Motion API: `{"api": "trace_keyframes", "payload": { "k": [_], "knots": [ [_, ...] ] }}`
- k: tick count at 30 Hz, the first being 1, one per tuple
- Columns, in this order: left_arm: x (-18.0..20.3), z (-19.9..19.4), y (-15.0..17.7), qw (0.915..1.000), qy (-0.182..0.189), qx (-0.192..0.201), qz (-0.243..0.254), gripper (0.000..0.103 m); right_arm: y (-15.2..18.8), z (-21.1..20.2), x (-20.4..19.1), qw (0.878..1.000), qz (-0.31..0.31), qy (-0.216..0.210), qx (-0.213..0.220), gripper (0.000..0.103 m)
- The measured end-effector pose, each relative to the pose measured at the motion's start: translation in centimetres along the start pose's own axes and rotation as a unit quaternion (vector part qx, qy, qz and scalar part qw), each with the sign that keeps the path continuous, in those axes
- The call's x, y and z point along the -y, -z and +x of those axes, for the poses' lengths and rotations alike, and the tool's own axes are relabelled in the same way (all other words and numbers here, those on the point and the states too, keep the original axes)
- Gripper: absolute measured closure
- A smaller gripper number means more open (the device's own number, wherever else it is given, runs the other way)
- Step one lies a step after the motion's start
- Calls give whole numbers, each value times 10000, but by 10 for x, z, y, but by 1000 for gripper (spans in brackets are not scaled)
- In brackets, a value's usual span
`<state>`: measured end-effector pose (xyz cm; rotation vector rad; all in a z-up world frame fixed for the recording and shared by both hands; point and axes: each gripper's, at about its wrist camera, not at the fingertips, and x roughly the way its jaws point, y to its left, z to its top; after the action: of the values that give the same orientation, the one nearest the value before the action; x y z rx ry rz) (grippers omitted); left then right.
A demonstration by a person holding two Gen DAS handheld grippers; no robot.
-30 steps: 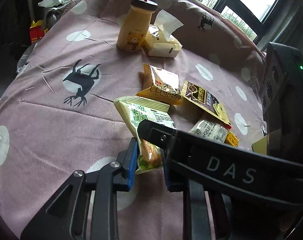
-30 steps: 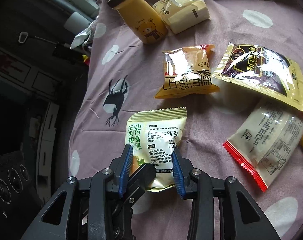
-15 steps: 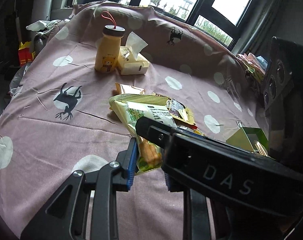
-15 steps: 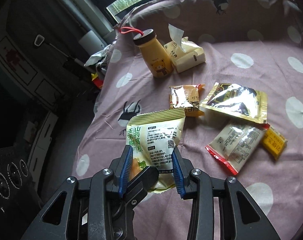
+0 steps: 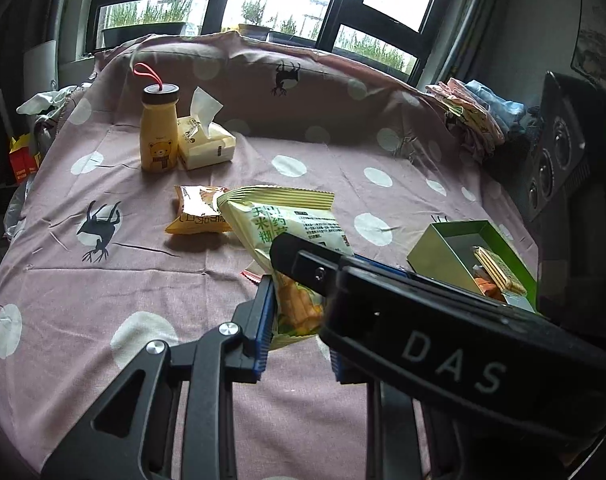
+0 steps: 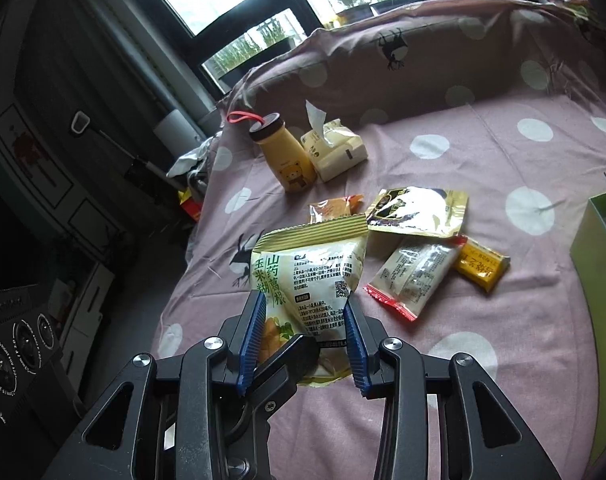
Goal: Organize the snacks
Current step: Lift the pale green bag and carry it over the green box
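The pale yellow-green crinkled snack packet (image 6: 309, 276) hangs clear above the pink dotted bedcloth (image 5: 103, 280), long axis running away from the cameras, sealed ridged edge farthest. The right gripper (image 6: 305, 344) clamps its near sides between blue pads, and the left gripper (image 5: 299, 320) pinches its lower corner, largely hidden behind the right one. The green open box (image 5: 459, 240) sits at right, its near end cut off.

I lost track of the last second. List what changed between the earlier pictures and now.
The pale yellow-green foil snack bag rose off the pink dotted cloth, carried by both tongs, left and right. The green open box came into view. Grips unchanged; the other packets, yellow bear bottle and tissue pack stayed put.
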<state>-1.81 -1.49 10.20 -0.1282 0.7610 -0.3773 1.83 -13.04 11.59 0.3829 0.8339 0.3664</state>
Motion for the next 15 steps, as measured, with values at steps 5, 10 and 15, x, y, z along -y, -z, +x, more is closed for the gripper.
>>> {"api": "trace_keyframes", "payload": {
  "k": [5,10,15],
  "knots": [
    [9,0,0,10000,31,9,47,81,1,-9,4,9999,49,64,67,61],
    [17,-6,0,9998,85,83,173,81,3,-20,3,9998,43,113,184,61],
    [27,-10,1,9994,165,153,250,81,6,-33,6,9993,83,176,323,61]
  ]
}}
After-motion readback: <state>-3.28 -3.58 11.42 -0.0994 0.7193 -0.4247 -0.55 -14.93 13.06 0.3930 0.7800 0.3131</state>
